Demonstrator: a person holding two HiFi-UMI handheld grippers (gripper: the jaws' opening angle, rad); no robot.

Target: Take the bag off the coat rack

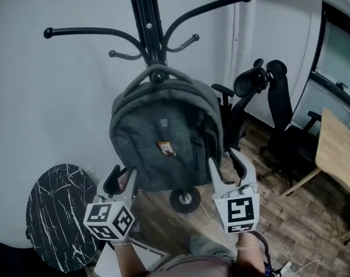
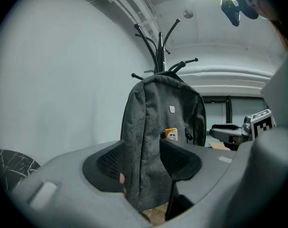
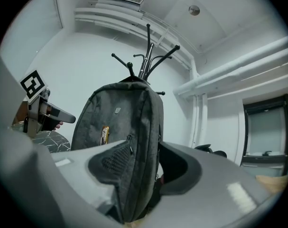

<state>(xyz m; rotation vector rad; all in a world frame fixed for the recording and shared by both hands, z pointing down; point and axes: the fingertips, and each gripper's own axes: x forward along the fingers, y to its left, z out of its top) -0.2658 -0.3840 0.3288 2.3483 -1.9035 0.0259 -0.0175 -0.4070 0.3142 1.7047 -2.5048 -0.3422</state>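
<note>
Grey plastic and black bumpy rubber pads make up the two tools closest to the person. The left gripper (image 1: 121,179) has its jaws wide apart, and the bottom left corner of the backpack (image 1: 163,134) sits in the gap without being squeezed. The right gripper (image 1: 226,166) is also spread wide, with the bottom right side of the backpack in its gap. The cloth lies against one pad, but there is a dark space before the other. Both grippers are about the same way from the bag, one at each bottom corner, so neither is closer. The backpack hangs just ahead of them and goes up from there, so its long side runs up and down. It is soft, fuzzy dark grey cloth, round at the top, with a zip and a small yellow tag (image 1: 166,148). Its top loop (image 1: 156,71) goes over the coat rack (image 1: 145,16), a thin black metal pole with curved arms that end in little balls. I think the bag must go up first so the loop slips free. Farther off are a black office chair (image 1: 278,114) and a wooden floor (image 1: 278,212).
</note>
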